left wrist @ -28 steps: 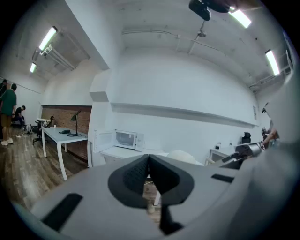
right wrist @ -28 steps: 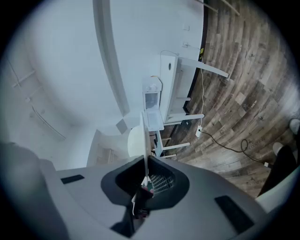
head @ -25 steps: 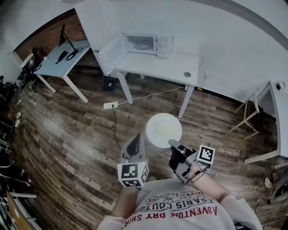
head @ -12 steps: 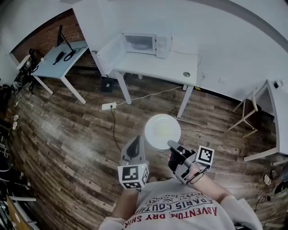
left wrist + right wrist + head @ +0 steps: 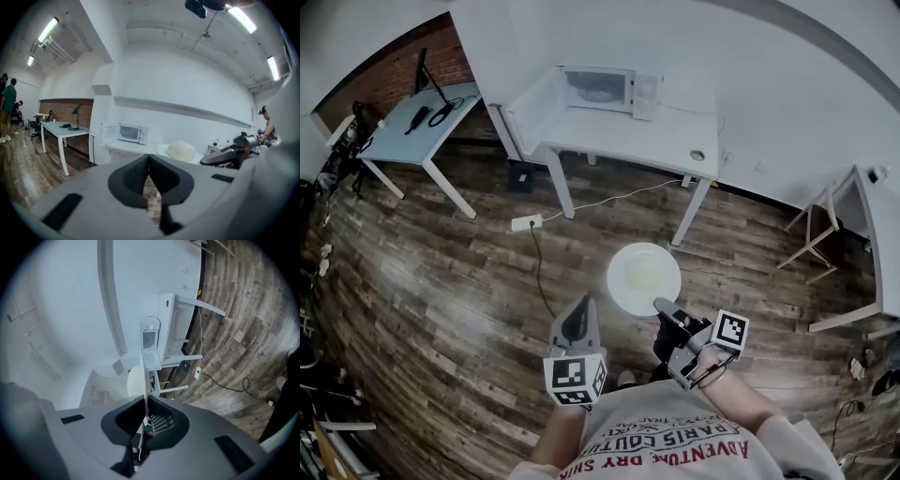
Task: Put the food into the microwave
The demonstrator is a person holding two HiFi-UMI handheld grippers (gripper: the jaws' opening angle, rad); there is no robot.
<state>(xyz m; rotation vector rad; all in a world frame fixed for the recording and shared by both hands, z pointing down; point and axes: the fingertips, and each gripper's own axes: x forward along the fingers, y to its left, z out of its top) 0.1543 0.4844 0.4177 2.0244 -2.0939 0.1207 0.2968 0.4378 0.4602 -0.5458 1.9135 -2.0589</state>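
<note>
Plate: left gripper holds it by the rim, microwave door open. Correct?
No. The right gripper holds the plate by the rim; the right gripper view shows its edge between the jaws. The left gripper is shut and empty. The microwave door is open.

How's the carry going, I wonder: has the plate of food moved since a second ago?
Yes, slightly. In the head view the plate in the right gripper sits a little lower, farther from the foot of the white table leg.
</note>
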